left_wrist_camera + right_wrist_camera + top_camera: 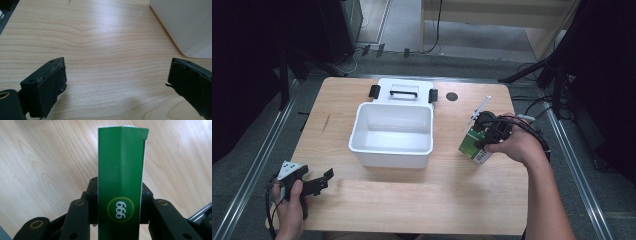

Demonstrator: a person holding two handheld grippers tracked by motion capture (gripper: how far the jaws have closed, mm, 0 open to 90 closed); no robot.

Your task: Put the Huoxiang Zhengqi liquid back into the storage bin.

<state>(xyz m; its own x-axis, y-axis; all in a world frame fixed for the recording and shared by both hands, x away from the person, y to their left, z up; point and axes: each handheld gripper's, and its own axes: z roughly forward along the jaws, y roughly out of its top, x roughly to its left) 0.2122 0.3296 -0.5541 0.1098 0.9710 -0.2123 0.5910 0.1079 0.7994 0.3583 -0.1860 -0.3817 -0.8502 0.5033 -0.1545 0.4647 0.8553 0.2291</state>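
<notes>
A green carton with a white side point(473, 145) hangs tilted just above the table at the right, with my right gripper point(488, 137) shut on it. The right gripper view looks along the green carton point(120, 177), which carries a round "999" mark and sits clamped between the two black jaws of that gripper point(119, 202). Near the table's front left corner my left gripper point(319, 182) rests low in the hand. Its jaws stand wide apart over bare wood in the left gripper view, so the left gripper point(117, 82) is open with nothing between its fingers.
A white open bin point(360, 142) stands mid-table, its lid with a black handle point(403, 92) lying behind it. The bin's corner point(190, 30) shows at the upper right of the left gripper view. A round black hole point(452, 96) marks the table's back edge. Tripod legs stand off the right side.
</notes>
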